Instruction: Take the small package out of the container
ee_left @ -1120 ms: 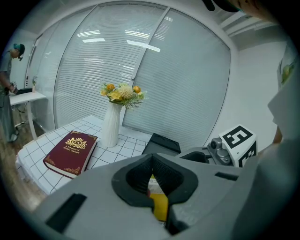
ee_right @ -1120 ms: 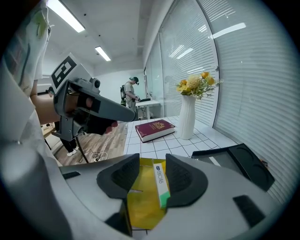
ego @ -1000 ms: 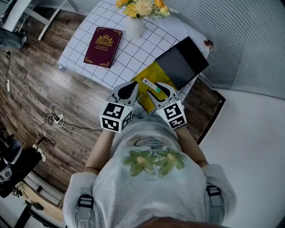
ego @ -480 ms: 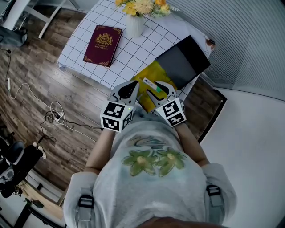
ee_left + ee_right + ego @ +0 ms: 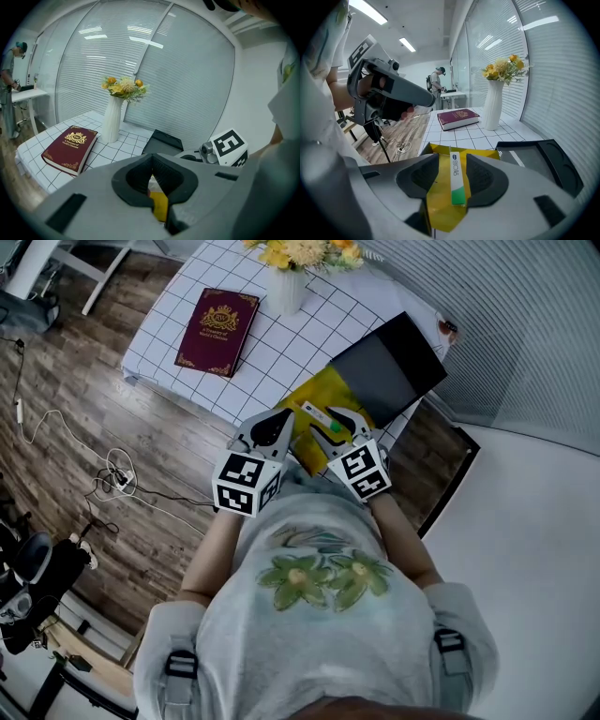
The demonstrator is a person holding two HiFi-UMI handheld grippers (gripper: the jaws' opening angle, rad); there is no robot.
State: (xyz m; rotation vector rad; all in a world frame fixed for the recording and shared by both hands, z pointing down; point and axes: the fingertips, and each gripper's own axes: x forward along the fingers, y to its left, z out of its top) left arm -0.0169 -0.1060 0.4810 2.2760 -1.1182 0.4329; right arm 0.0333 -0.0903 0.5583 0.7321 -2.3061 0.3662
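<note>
A yellow container lies open at the near edge of the checked table, and it also shows in the right gripper view. A slim white and green small package hangs just above it. My right gripper is shut on the package's green end, with the white end sticking out past the jaws. My left gripper hovers beside the container's left edge. Its jaws are shut, and only a sliver of yellow shows through the hollow between them.
A black tray-like lid lies right behind the container. A red book and a white vase of flowers stand farther back on the table. Cables trail over the wooden floor at the left. A person stands far off.
Both grippers and the held package have drifted slightly away from my body, towards the table. Nothing was taken hold of or let go.
</note>
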